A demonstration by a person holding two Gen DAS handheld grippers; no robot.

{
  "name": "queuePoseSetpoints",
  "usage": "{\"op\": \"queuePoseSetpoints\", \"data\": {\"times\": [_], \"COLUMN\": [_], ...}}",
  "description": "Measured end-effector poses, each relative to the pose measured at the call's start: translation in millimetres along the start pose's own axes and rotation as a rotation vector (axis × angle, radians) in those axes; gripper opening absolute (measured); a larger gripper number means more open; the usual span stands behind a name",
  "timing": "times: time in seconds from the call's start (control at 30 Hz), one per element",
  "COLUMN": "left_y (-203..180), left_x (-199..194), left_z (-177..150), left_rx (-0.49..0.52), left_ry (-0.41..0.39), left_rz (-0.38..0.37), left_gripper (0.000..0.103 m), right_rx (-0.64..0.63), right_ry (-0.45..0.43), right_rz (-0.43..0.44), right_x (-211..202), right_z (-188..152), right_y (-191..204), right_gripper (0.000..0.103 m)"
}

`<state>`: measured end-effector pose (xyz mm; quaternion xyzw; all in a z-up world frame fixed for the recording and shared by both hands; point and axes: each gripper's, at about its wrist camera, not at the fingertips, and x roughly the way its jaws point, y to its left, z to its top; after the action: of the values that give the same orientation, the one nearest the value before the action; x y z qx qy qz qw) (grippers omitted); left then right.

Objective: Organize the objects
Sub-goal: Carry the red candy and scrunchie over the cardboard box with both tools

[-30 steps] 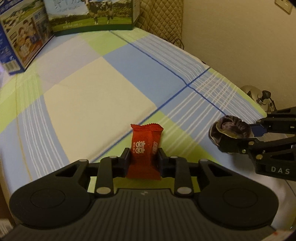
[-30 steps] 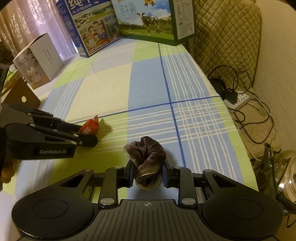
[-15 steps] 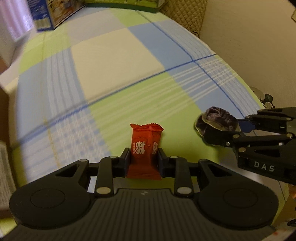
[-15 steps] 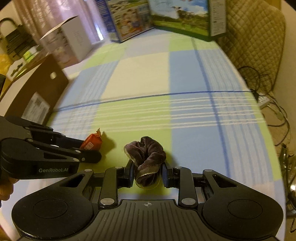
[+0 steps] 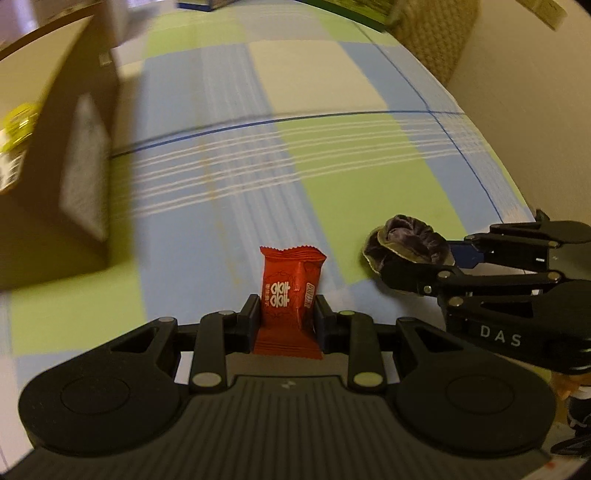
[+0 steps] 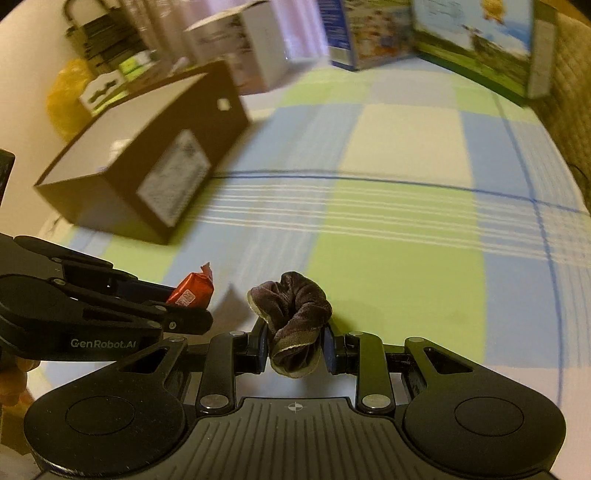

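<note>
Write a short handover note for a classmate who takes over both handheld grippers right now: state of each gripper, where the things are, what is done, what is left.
Left gripper: jaws shut on the red candy packet, held above the checked tablecloth.
Right gripper: jaws shut on the dark velvet scrunchie, also off the cloth, beside the left one.
Brown cardboard box stands on the left; its open top faces up.
Done: both items picked up.
Left: set each down, probably in that box; the destination is only a guess.

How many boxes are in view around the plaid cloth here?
4. Brown box at the cloth's left edge; white box behind it; blue box and green cow-print box at the far end. More may sit beyond the blurred frame edges.
</note>
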<state>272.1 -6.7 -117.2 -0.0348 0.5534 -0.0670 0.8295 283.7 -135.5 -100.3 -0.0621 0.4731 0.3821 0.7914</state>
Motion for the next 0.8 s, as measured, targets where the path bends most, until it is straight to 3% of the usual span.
{"op": "queuePoseSetpoints", "data": {"times": [0.43, 0.8], "left_y": [72, 144], "left_x": [-72, -134], "left_z": [-34, -48], "left_rx": [-0.145, -0.221], "left_ry": [-0.086, -0.189], "left_rz": [0.063, 0.116], "left_gripper": [0.025, 0.025], "right_rx": [-0.121, -0.147], "right_ry": [-0.024, -0.085], "right_rz": [0.125, 0.212], "right_x": [12, 20], "right_z": [33, 80], "right_y": [100, 167], "right_gripper": [0.026, 0.026]}}
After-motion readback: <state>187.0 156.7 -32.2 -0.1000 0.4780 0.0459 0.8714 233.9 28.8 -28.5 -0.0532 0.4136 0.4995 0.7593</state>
